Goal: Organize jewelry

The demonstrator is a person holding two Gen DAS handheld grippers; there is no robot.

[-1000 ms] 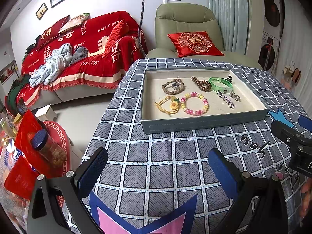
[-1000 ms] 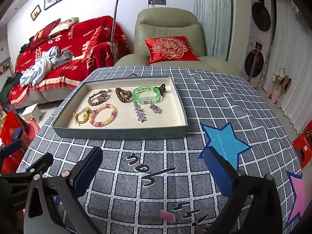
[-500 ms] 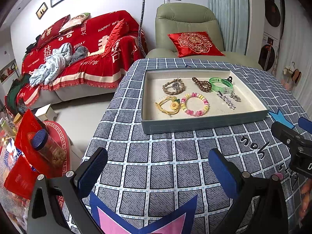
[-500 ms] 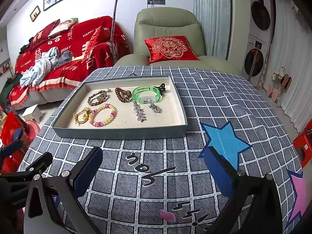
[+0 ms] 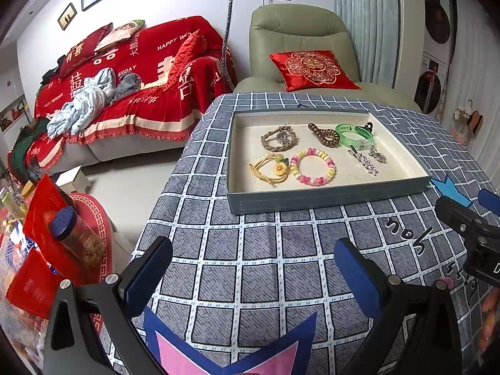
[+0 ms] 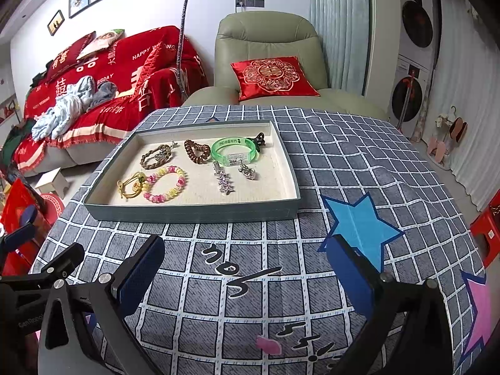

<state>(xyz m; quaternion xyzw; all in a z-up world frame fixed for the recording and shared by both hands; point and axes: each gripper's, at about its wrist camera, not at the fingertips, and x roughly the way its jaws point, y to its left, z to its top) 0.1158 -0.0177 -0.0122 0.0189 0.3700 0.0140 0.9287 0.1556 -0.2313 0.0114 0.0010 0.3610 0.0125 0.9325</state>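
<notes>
A grey-blue tray (image 5: 328,201) (image 6: 193,211) with a cream lining sits on the checked tablecloth. In it lie a braided brown bracelet (image 5: 278,139) (image 6: 155,156), a brown coil hair tie (image 5: 324,135) (image 6: 196,151), a green bangle (image 5: 354,136) (image 6: 235,153), a yellow flower hair tie (image 5: 268,168) (image 6: 131,184), a pink and yellow bead bracelet (image 5: 312,167) (image 6: 165,184) and silver hair clips (image 5: 365,161) (image 6: 223,179). My left gripper (image 5: 253,273) and right gripper (image 6: 245,268) are both open and empty, above the cloth in front of the tray.
The table (image 5: 268,250) drops off at its left edge to a floor with red bags and a jar (image 5: 78,240). A green armchair with a red cushion (image 6: 272,75) stands behind the table. A red sofa (image 5: 125,72) is at the far left.
</notes>
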